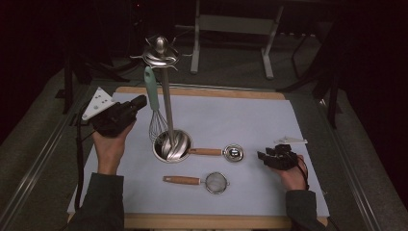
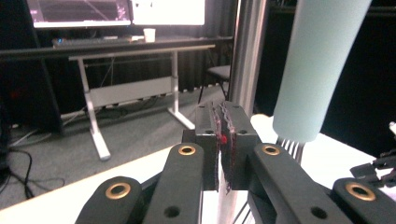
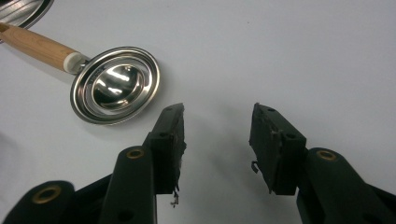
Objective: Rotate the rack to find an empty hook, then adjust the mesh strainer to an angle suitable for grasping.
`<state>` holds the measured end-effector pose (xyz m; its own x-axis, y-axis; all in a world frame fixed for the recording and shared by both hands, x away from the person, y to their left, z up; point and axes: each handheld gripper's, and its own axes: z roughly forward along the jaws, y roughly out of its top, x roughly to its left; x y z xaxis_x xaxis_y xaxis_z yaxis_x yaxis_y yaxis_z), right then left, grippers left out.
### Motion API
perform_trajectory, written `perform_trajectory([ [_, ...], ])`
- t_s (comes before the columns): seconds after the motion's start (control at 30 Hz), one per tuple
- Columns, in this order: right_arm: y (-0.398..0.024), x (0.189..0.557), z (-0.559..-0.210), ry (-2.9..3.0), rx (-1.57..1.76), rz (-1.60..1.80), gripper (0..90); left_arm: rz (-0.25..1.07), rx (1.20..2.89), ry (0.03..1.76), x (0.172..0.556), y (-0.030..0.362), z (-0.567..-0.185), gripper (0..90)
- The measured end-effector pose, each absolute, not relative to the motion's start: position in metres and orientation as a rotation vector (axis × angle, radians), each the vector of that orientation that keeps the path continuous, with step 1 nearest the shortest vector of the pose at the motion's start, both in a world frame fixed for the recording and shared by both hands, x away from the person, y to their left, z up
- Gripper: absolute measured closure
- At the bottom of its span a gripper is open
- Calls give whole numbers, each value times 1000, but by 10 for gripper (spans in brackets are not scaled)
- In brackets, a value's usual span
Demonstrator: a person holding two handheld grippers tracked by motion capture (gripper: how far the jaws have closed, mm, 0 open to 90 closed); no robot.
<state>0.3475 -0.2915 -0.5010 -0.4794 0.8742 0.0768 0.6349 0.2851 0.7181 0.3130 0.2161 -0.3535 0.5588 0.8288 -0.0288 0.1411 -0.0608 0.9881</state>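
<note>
Dark floor and a grey desk frame lie behind the table (image 1: 288, 192), which carries a pale mat. On the mat stands a steel rack (image 1: 166, 96) with a round base and hooks at its top; a whisk (image 1: 153, 103) with a mint handle hangs from one hook, its wires just above the base. The left gripper (image 1: 137, 103) sits just beside that handle, tilted up toward it, the forearm reaching in from the bottom edge. In the left gripper view its jaws stand almost pressed together with nothing between them, the handle passing to their right, so the whisk seems already hung and let go. The right gripper (image 1: 263, 156) rests low on the mat, wrist flat, jaws spread and empty, pointing at a steel spoon (image 1: 226, 152) with a wooden handle. A small strainer (image 1: 202, 181) lies nearer the person. Next, one of these two likely gets picked up by its wooden handle and lifted to a free hook, which calls for a clean pinch along the handle.
</note>
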Motion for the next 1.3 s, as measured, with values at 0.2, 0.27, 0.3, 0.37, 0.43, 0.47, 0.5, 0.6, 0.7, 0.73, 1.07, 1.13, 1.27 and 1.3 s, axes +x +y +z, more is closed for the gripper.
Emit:
perform_trajectory([
  [0.2,-291,347,-500,2227,1364,1010,547,695,1621,906,313,221,-371,842],
  [0.27,-291,348,-500,2229,1362,1008,547,689,1636,927,313,223,-379,834],
  [0.3,-290,347,-500,2230,1362,1006,547,684,1644,938,312,225,-384,830],
  [0.37,-290,347,-500,2234,1358,1005,547,683,1665,961,312,226,-393,820],
  [0.43,-289,347,-500,2235,1355,1005,547,678,1687,983,310,228,-403,801],
  [0.47,-288,347,-500,2236,1350,1006,547,674,1699,990,310,229,-409,792],
  [0.5,-288,347,-500,2237,1349,1006,547,669,1706,998,309,230,-414,787],
  [0.6,-287,347,-500,2241,1347,1005,549,658,1739,1016,306,231,-431,780],
  [0.7,-286,348,-500,2245,1342,1003,551,637,1762,1041,304,234,-448,765],
  [0.73,-285,347,-500,2247,1337,1000,552,628,1763,1050,303,235,-452,764],
  [1.07,-276,346,-496,2255,1298,1007,552,605,1770,1136,297,238,-493,727],
  [1.13,-274,346,-495,2259,1288,1006,552,604,1771,1148,297,239,-500,727],
  [1.27,-269,346,-493,2269,1263,1008,552,610,1812,1172,300,239,-511,725],
  [1.3,-267,346,-493,2270,1257,1008,551,604,1818,1177,301,239,-514,726],
])
